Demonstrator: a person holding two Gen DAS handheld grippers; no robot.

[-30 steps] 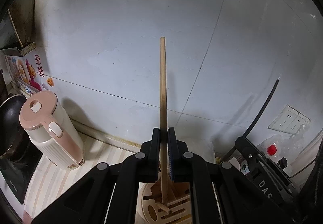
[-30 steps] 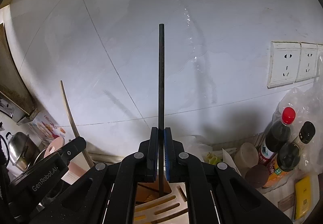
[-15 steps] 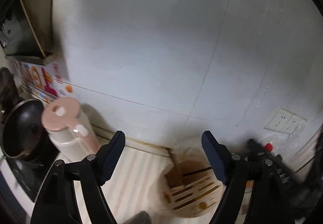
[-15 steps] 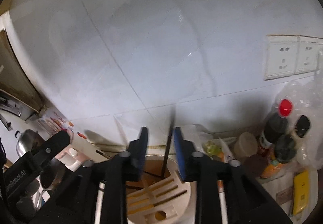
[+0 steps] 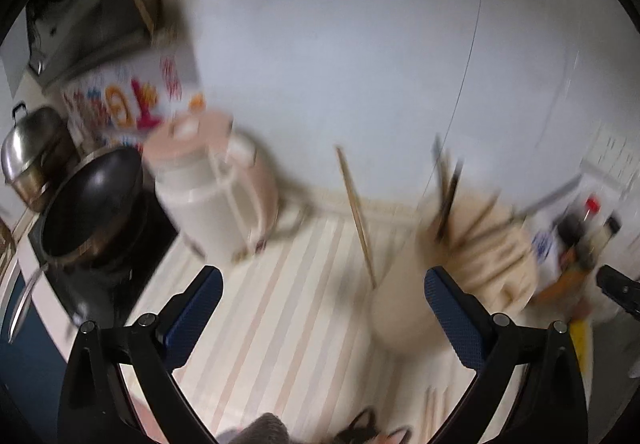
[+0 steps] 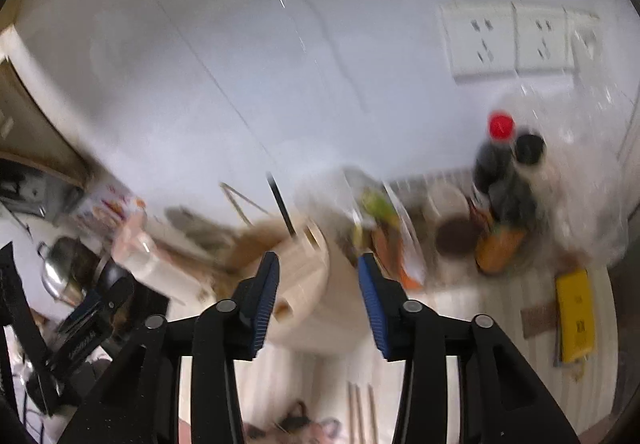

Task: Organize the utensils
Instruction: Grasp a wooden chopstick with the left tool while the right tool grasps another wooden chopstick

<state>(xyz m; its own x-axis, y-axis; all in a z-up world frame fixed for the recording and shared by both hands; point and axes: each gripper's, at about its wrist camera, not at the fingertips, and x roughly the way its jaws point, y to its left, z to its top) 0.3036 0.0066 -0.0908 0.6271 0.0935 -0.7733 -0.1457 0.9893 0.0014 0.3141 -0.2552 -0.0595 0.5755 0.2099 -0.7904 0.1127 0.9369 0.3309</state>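
Both views are motion-blurred. A cream utensil holder (image 5: 452,284) stands on the striped counter and also shows in the right wrist view (image 6: 316,284). A wooden chopstick (image 5: 356,216) leans out of it to the left, and dark chopsticks (image 5: 446,192) stand in it. In the right wrist view a black chopstick (image 6: 280,204) and a wooden one (image 6: 240,204) stick up from the holder. My left gripper (image 5: 320,316) is open and empty in front of the holder. My right gripper (image 6: 318,304) is open and empty just before it. More wooden chopsticks (image 6: 360,408) lie on the counter below.
A pink-and-white kettle (image 5: 212,196), a black wok (image 5: 92,204) and a steel pot (image 5: 28,148) stand at the left. Sauce bottles (image 6: 500,172), jars and a yellow packet (image 6: 574,316) crowd the right. Wall sockets (image 6: 512,36) are above them.
Both grippers held chopsticks upright over the holder, then opened and let them drop in. Both have since pulled back and up from the holder; the jaws stand wider.
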